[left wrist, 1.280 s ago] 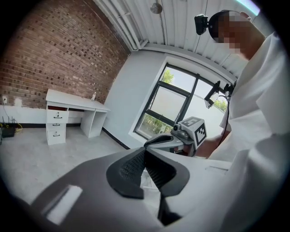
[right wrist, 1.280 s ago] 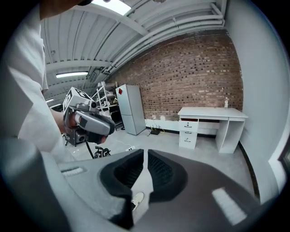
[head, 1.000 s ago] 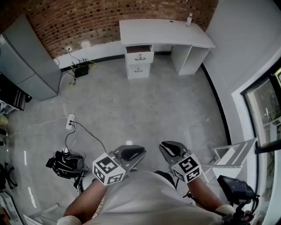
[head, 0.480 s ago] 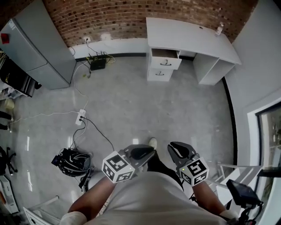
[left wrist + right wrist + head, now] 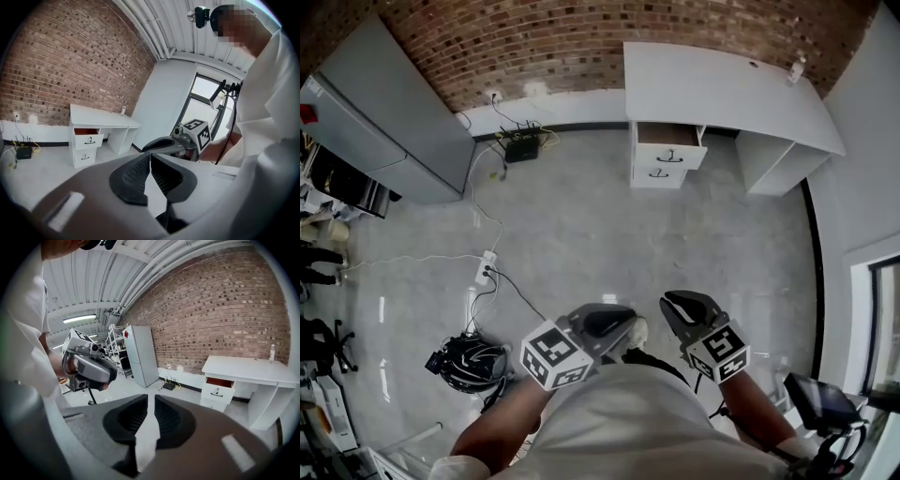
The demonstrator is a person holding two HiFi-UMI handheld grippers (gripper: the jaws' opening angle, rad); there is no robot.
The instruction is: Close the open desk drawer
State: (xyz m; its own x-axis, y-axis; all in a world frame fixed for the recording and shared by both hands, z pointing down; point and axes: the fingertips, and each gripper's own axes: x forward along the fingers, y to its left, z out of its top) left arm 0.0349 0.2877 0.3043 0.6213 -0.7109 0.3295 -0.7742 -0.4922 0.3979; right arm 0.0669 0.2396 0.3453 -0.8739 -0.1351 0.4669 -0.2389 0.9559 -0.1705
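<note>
The white desk stands against the brick wall, far across the floor. Its top drawer is pulled out and shows a reddish inside; the drawer below is closed. Both grippers hang close to my body, well short of the desk. My left gripper is shut and holds nothing; so is my right gripper. The left gripper view has the desk and open drawer at the left beyond the left gripper. The open drawer lies to the right beyond my right gripper.
A tall grey cabinet stands at the left wall. Cables run from a black box to a power strip on the floor. A black bag lies near my left side. A small bottle stands on the desk.
The desk and open drawer have shifted right and slightly lower in the head view as I walk. Both grippers stay shut and held in front of my body.
</note>
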